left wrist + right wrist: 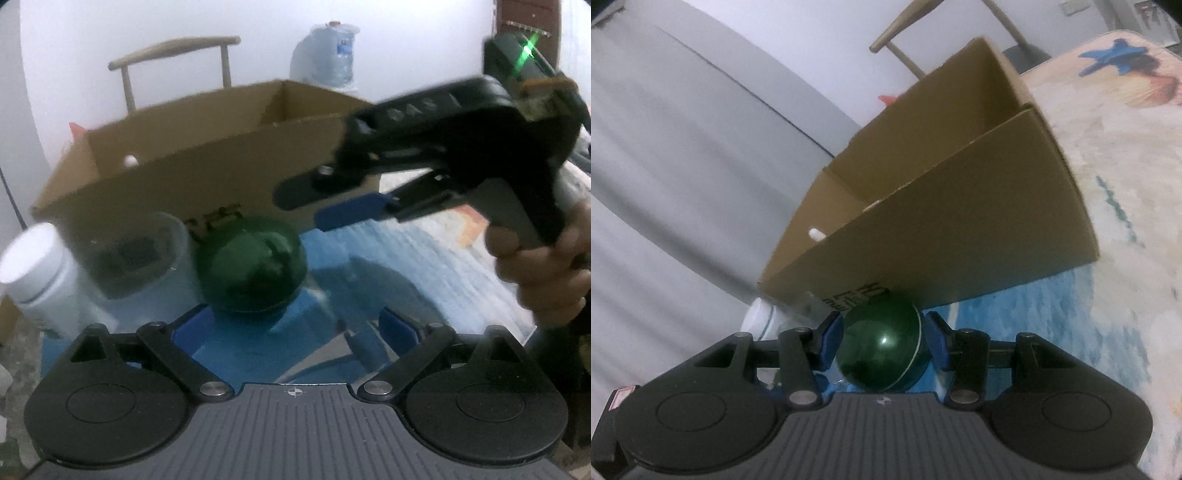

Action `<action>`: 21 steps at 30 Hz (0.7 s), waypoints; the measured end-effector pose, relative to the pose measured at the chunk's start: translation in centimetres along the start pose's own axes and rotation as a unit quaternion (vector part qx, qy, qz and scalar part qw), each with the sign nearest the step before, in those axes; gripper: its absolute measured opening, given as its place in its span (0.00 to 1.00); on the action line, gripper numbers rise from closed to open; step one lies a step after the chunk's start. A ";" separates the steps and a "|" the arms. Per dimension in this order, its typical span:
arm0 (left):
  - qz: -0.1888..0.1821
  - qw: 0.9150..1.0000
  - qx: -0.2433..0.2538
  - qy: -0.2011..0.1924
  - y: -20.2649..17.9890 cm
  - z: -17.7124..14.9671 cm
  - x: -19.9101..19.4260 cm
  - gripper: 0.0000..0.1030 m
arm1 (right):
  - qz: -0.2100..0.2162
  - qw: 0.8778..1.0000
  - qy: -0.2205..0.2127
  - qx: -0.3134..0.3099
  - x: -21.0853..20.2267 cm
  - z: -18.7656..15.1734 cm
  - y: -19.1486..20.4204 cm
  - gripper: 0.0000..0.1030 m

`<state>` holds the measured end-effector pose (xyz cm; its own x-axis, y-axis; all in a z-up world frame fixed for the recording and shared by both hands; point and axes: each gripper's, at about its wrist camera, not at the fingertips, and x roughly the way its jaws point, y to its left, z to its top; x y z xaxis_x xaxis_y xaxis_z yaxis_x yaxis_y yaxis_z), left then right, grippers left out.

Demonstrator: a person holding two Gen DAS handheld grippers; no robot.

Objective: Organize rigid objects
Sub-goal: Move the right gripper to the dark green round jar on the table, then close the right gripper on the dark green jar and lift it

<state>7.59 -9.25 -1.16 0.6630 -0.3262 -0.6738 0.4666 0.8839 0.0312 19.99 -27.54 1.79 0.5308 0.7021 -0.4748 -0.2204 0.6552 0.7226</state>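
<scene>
Approach is the step in hand, as we read it: the green ball (255,266) rests on the blue printed cloth of the desk (424,258), just in front of the cardboard box (207,158), and neither claw has it yet. The right claw (300,209) hovers above and to the right of the ball with its jaws partly apart and nothing between them. From its own camera the ball sits framed between the two blue pads (830,343), so the line-up looks good. The left claw (293,330) stands wide and empty, with the ball ahead of it.

To do this well, we judge that one claw should take the ball and the other should give way, since both aim at the same spot. We would lower the right claw until its pads sit level with the ball's widest part, then close gently. A smooth sphere gripped too high or too low is likely to squirt out. The clear tub (136,254) and the white jar (33,266) stand close on the left, so we would keep the fingers off them. The box's open top looks like the place to put the ball.
</scene>
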 end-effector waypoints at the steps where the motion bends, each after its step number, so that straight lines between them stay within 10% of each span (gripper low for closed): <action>1: 0.000 1.000 -0.001 0.004 0.0 0.0 0.4 0.94 | -0.002 1.000 0.003 -0.002 0.5 0.2 0.0 0.50; 21: 0.026 0.999 -0.009 0.018 -1.4 -0.5 1.9 0.95 | 0.025 0.998 0.051 -0.001 1.8 0.5 -1.5 0.59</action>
<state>7.90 -10.95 -2.82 0.6645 -0.2671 -0.6980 0.4208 0.9055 0.0541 21.70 -27.39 0.16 0.4332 0.7584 -0.4870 -0.2456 0.6192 0.7458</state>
